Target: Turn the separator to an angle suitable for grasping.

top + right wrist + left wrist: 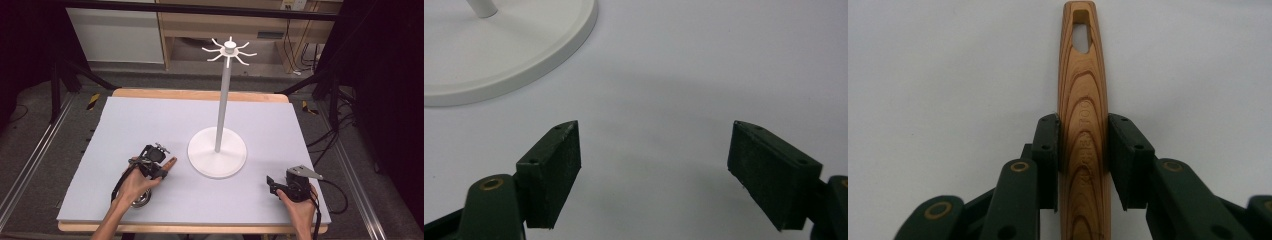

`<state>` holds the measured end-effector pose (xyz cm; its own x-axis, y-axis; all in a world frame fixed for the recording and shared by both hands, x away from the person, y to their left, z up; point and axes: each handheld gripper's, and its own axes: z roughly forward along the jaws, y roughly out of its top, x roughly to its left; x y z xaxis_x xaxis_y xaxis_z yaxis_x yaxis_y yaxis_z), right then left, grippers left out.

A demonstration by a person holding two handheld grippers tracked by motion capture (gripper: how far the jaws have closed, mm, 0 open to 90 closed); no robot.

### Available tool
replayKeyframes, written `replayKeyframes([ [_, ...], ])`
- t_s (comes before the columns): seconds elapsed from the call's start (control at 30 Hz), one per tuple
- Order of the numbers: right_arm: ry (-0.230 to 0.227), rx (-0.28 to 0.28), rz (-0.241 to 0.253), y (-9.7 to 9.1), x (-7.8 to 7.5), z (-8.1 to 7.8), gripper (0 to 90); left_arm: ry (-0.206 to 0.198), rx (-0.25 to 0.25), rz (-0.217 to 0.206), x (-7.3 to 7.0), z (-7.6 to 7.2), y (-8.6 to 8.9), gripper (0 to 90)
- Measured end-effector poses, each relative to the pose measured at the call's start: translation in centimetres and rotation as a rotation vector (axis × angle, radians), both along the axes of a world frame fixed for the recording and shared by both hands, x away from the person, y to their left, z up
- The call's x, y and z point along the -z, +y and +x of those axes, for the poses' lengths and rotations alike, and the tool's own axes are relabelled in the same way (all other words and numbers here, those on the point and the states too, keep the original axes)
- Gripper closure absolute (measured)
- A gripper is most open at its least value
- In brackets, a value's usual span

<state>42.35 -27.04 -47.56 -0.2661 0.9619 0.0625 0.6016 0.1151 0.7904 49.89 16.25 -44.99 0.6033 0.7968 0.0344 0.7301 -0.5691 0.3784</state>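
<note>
A wooden handle [1083,100] with a slot hole near its tip lies on the pale table, and my left gripper [1083,125] is shut on it, a pad pressed to each side. In the high view the left gripper [162,169] sits left of centre, the handle tip [171,161] pokes out beyond it toward the stand, and a round metal end [140,198] shows under the person's wrist. My right gripper [271,184] rests at the front right, open, with nothing between its jaws [654,145].
A white stand has a round base [217,165], a tall pole [223,100] and a ring of hooks on top [229,50]. Its base edge [514,45] lies just ahead and left of the right gripper. Cables trail off the table's right side.
</note>
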Motion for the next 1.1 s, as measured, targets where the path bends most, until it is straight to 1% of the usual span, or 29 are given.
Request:
replayKeyframes([
  [0.07, 0.000, 0.000, 0.000, 0.0, 0.0, 0.0, 21.6, 0.000, 0.006, 0.005, 0.0, 0.0, 0.0, 67.2],
  [0.2, 0.002, -0.001, 0.000, 0.0, 0.0, 0.0, 21.7, -0.004, 0.000, -0.010, 0.0, 0.0, 0.1, 67.3],
  [0.33, -0.001, -0.001, -0.005, 0.0, 0.1, 0.0, 22.0, -0.006, 0.006, -0.011, 0.0, 0.0, 0.2, 67.4],
  [0.4, 0.002, -0.003, 0.002, 0.0, 0.0, 0.0, 22.0, -0.008, 0.008, -0.030, 0.0, -0.1, 0.5, 67.4],
  [0.53, 0.000, -0.003, -0.003, -0.1, 0.0, 0.0, 22.0, -0.033, -0.003, -0.055, -0.2, -0.4, 0.8, 67.4],
  [0.57, -0.001, -0.002, -0.007, -0.1, 0.0, 0.1, 22.0, -0.044, 0.002, -0.054, -0.4, -0.6, 1.0, 67.4],
  [0.67, 0.001, 0.000, -0.002, -0.1, 0.0, 0.0, 22.0, -0.078, -0.002, -0.080, -0.8, -1.1, 1.3, 67.5],
  [0.77, 0.001, 0.004, -0.004, -0.1, 0.0, 0.0, 22.1, -0.105, -0.009, -0.089, -1.4, -1.4, 1.8, 67.6],
  [0.83, 0.002, 0.003, -0.002, -0.1, 0.0, 0.0, 22.1, -0.123, -0.013, -0.108, -1.7, -1.7, 2.1, 67.6],
  [1.1, 0.003, 0.003, -0.003, -0.1, 0.0, -0.1, 22.2, -0.158, -0.024, -0.151, -2.9, -2.6, 3.0, 67.6],
])
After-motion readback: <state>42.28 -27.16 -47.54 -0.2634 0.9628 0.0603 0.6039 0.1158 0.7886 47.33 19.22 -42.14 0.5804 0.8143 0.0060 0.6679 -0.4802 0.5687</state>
